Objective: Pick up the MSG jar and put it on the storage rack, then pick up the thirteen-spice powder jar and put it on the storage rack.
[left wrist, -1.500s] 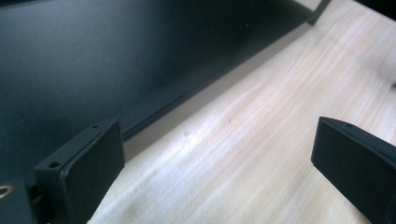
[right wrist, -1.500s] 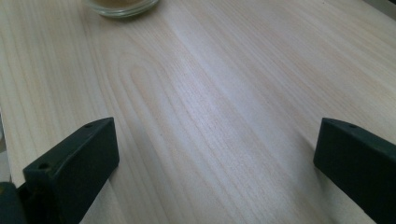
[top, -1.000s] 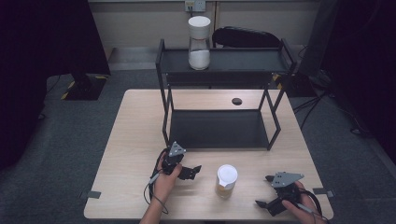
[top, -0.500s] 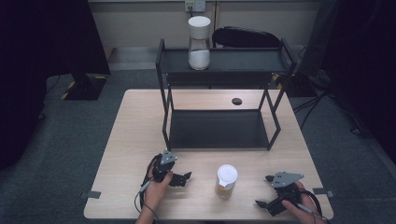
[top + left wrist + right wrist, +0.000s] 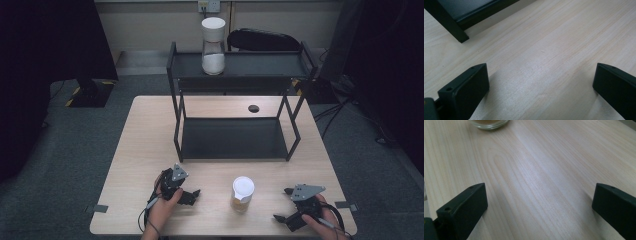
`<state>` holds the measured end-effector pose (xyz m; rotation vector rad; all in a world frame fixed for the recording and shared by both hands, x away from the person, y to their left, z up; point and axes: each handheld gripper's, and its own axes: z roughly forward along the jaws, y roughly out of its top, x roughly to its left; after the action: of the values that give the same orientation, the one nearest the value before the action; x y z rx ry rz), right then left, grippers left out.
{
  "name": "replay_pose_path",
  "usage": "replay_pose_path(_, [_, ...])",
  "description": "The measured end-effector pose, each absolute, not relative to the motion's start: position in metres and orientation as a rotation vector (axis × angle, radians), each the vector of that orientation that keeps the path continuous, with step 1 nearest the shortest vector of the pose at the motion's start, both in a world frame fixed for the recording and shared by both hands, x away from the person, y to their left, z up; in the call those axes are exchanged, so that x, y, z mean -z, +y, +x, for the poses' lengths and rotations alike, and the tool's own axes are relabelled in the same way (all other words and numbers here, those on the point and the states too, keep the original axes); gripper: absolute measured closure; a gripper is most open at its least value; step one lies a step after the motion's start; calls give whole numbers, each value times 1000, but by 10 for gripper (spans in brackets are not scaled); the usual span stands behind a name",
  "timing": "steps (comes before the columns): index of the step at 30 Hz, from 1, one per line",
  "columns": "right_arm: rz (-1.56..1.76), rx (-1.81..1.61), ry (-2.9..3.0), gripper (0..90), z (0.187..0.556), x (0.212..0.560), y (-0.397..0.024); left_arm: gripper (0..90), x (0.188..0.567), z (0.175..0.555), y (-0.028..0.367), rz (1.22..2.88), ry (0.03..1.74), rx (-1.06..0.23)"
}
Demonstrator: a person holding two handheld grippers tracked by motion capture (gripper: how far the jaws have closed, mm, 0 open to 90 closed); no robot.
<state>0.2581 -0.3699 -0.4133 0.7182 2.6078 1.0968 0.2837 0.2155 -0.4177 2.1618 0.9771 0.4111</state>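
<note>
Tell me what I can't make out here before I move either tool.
- Small jar: the high view is too coarse to name its tan contents; the right gripper view cuts it off at the top edge.
- Tall jar on the rack: white fill, kind unreadable, too small.
- Dark round spot on the table: hole or object, unclear.
- Black object behind the rack: dim, partly blocked by the shelf.

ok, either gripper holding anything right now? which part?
Nothing is held. The left gripper and right gripper both have jaws spread wide over bare table; the white-lidded jar stands untouched between them.
</note>
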Motion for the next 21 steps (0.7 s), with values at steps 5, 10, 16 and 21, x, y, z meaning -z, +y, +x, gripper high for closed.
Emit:
replay_pose_path(5, [727,-1093,2603,0,257,413,-369,0,418,284,216,2160,977,-411])
replay_pose_path(10, [746,-1087,2595,0,254,413,-368,0,418,284,216,2161,977,-411])
replay_pose_path(16, [760,-1083,2587,0,252,413,-368,0,418,284,217,2162,969,-408])
replay_pose_path(21, [760,-1083,2587,0,252,413,-368,0,418,284,217,2162,968,-408])
